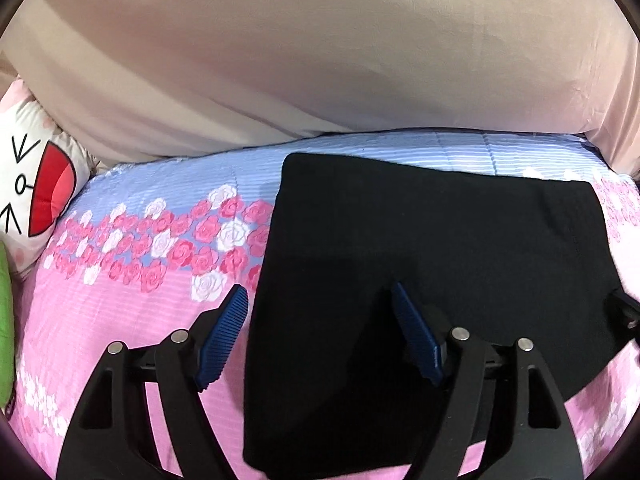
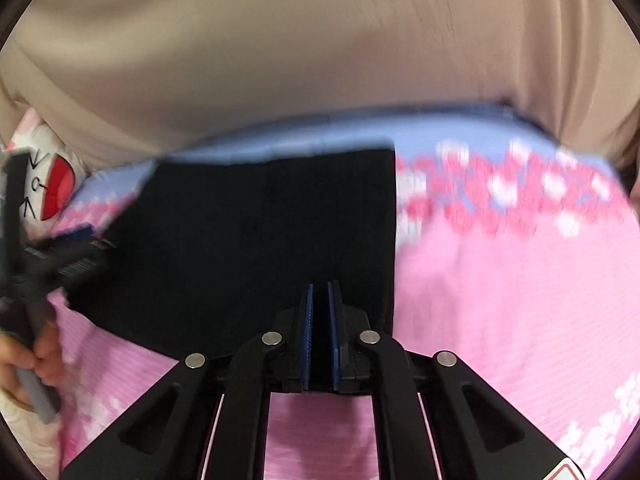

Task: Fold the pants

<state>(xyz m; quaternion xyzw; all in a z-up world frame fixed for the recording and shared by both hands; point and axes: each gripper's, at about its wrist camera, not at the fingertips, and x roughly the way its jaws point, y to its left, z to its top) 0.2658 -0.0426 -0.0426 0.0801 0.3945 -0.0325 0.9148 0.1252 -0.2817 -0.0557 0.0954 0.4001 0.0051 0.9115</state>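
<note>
The black pants (image 1: 420,248) lie folded into a flat rectangle on the pink and blue floral bedspread (image 1: 120,320). My left gripper (image 1: 320,296) is open, its blue pads straddling the pants' near left edge, one pad over the bedspread and one over the cloth. In the right wrist view the pants (image 2: 260,240) lie ahead, blurred. My right gripper (image 2: 319,292) is nearly shut at the pants' near edge, a narrow dark gap between its pads; whether cloth is pinched there is unclear. The left gripper (image 2: 76,256) shows at the pants' left side.
A beige padded headboard or wall (image 1: 320,60) rises behind the bed. A white cartoon-face pillow (image 1: 32,184) sits at the far left with a green item (image 1: 6,320) below it. A hand (image 2: 36,364) holds the left gripper's handle.
</note>
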